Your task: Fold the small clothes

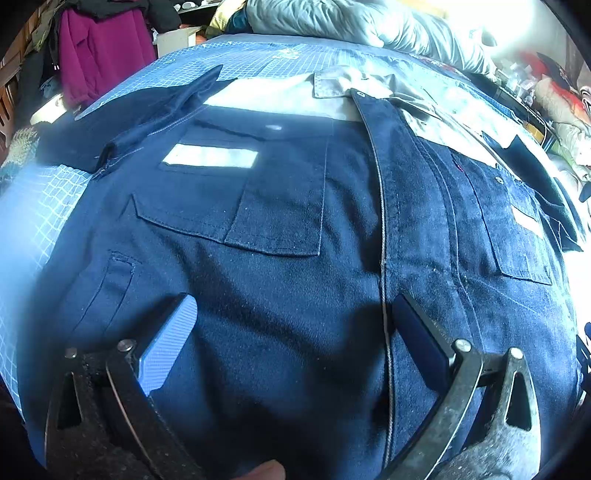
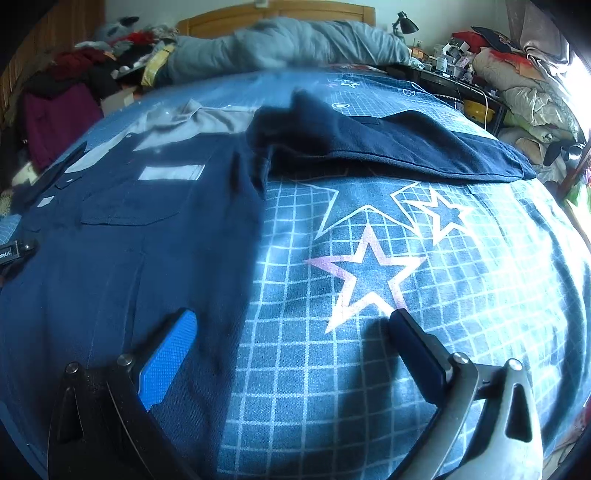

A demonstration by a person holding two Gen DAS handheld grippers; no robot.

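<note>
Both grippers' fingers apart over navy shirt [image 1: 280,229] (flat on bedsheet [image 2: 369,369]).

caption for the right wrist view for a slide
Open right gripper above the star-print bedsheet, beside a navy shirt spread flat.

A bed with a star-and-grid blue sheet [image 2: 369,354] is filling the room; a wooden headboard [image 2: 280,16] is standing against the pale wall, a grey duvet [image 2: 295,44] is lying bunched below it, and daylight is glaring in from the right.
</note>
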